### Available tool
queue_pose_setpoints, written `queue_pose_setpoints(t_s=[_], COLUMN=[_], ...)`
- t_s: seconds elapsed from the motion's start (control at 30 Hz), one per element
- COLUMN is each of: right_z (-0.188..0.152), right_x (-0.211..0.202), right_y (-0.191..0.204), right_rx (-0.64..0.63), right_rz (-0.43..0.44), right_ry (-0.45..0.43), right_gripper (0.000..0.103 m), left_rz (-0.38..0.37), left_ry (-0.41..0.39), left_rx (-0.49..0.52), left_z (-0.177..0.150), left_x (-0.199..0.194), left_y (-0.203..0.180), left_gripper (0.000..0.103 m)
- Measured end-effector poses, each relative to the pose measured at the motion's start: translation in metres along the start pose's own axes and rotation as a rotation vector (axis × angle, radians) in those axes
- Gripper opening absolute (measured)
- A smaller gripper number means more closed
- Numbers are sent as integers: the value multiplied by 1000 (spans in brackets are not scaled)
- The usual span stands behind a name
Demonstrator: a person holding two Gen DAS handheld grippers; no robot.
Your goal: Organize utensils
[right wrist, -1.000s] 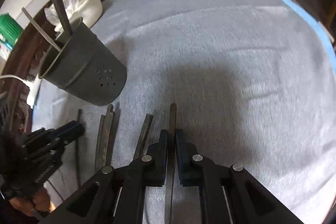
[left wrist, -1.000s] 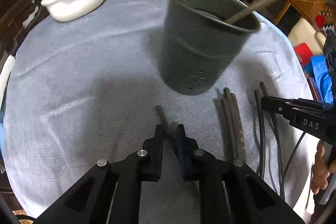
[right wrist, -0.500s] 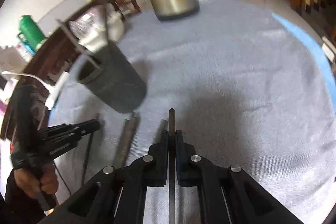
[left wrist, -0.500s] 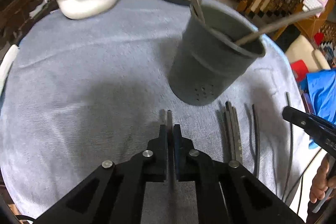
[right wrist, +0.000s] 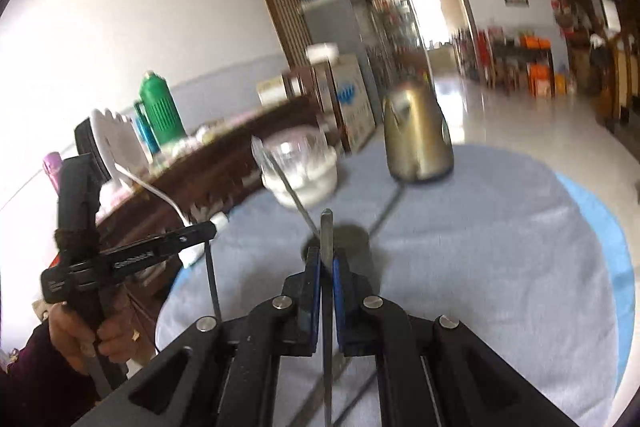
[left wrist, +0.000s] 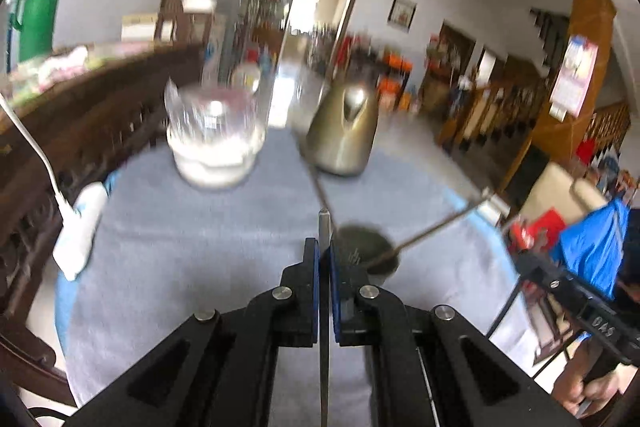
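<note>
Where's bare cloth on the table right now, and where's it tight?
Bare grey cloth right of the dark utensil cup, in front of the gold kettle. Another bare patch between the white bowl and the left tongs. Crowded around the cup.

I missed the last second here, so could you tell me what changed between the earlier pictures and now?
Both hand-held grippers closed on a thin utensil each and lifted them off the cloth: the left hand-held gripper holds one utensil, the right hand-held gripper another utensil, both now raised toward the dark holder. The holder, kettle and bowl stayed put.
</note>
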State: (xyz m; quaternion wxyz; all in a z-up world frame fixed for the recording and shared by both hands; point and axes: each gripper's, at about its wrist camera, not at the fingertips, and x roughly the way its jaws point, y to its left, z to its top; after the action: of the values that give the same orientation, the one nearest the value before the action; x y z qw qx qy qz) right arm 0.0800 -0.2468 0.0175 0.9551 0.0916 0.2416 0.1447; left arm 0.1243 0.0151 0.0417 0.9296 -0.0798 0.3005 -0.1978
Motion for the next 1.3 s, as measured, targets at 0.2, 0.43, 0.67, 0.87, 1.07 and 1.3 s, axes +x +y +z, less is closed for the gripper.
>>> queue_pose_setpoints(t_s=[0.2, 0.43, 0.67, 0.87, 1.07, 1.3], right_z=[27, 59, 75, 27, -63, -130], right_x=[-21, -29, -20, -2, -8, -49], right_y=[13, 22, 18, -52, -146, -173], right_rx=[-13, -15, -4, 205, 624, 823], right_rz=[9, 15, 22, -77, -207, -298], right_ry=[-137, -248, -195, 83, 343, 549], right_gripper=[6, 6, 8, 28, 53, 51], left_rz=[-26, -41, -28, -11, 29, 36], left_ry=[-145, -284, -317, -239, -237, -253], left_rx=[-28, -34, 6, -26, -56, -16], left_z=[24, 49, 57, 28, 7, -6], left_x=[-23, -50, -49, -38, -44, -55], left_y=[-8, -18, -26, -13, 1, -4], left_gripper=[5, 5, 5, 5, 5, 5])
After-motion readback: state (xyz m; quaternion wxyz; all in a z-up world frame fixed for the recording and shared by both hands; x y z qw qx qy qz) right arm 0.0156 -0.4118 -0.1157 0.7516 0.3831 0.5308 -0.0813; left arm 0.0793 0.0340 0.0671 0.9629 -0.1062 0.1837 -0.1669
